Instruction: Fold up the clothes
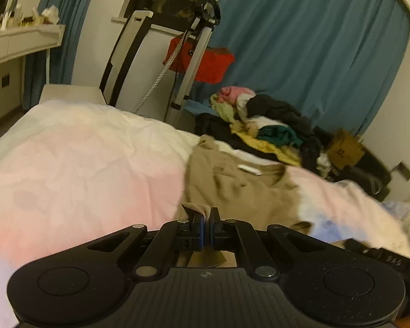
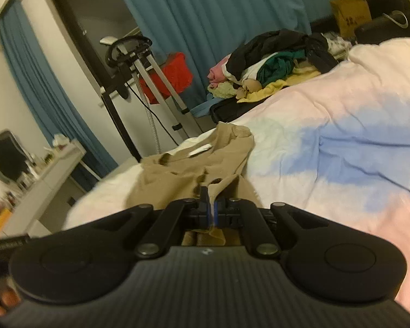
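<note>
Tan shirt (image 1: pixel 232 183) rumpled on bed; label showing

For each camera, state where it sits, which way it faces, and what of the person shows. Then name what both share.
Left wrist: sits behind the left gripper, shut on the tan shirt, facing across the bed toward the clothes pile; no hand clearly shows.
Right wrist: sits behind the right gripper, shut on the same shirt, tilted; fingertips show at lower left.
Shared: shirt, bed, pile, blue curtain.

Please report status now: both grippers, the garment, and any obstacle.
Left gripper shut on tan shirt. Right gripper shut on the same shirt, spread on the bed cover. Clothes pile beyond, not obstructing.
</note>
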